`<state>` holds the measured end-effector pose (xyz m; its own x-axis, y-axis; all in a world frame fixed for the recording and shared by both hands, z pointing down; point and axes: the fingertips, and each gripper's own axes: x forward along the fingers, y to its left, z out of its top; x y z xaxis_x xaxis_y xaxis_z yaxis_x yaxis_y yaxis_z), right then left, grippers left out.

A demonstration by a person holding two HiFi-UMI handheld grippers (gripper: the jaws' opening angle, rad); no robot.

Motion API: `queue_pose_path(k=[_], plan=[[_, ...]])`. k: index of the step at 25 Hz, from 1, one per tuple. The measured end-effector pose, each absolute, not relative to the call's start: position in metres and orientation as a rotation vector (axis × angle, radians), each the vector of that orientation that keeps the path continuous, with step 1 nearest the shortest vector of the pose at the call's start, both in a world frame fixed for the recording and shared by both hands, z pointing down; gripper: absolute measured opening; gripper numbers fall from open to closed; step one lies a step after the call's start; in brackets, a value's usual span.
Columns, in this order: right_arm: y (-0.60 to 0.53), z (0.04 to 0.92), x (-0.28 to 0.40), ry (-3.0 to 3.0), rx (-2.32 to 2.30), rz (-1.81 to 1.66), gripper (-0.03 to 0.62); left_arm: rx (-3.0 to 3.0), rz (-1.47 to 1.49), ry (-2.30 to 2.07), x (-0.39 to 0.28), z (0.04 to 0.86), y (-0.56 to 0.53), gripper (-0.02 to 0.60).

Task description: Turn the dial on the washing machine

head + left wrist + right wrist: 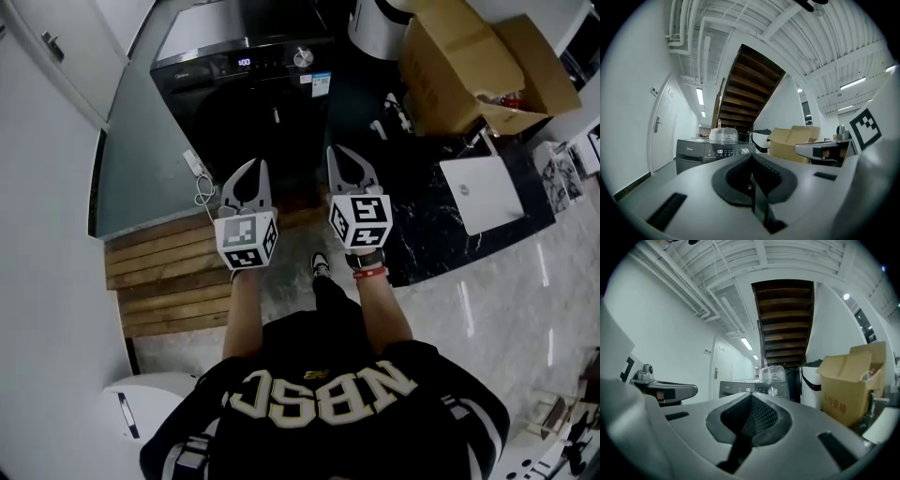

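Observation:
A dark washing machine stands ahead, its control strip lit, with a round silver dial at the strip's right end. The dial also shows small in the right gripper view and the dial in the left gripper view. My left gripper and right gripper hover side by side, well short of the machine's front, both shut with nothing between the jaws. In the gripper views the jaw tips meet at the left gripper and the right gripper.
An open cardboard box and a white bin stand right of the machine. A white power strip with a cord lies by wooden slats. A laptop rests on the dark floor. A clear plastic container sits on the machine's top.

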<state>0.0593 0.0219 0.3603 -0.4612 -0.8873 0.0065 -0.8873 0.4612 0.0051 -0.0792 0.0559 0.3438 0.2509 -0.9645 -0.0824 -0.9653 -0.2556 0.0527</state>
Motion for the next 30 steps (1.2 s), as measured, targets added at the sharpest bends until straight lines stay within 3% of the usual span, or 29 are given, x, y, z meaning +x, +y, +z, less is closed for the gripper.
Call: queue_pose_path(k=[9, 23, 30], plan=[[-0.146, 0.331, 0.053, -2.772, 1.503, -0.063, 0.006, -2.382, 0.186, 1.956, -0.069, 0.318, -0.106, 0.014], [-0.262, 0.359, 0.025, -2.720, 1.402, -0.113, 0.020, -2.466, 0.119, 1.950, -0.076, 0.354, -0.216, 0.014], [-0.293, 0.357, -0.015, -2.529, 1.207, -0.474, 0.092, -2.511, 0.123, 1.973, -0.103, 0.374, -0.246, 0.014]])
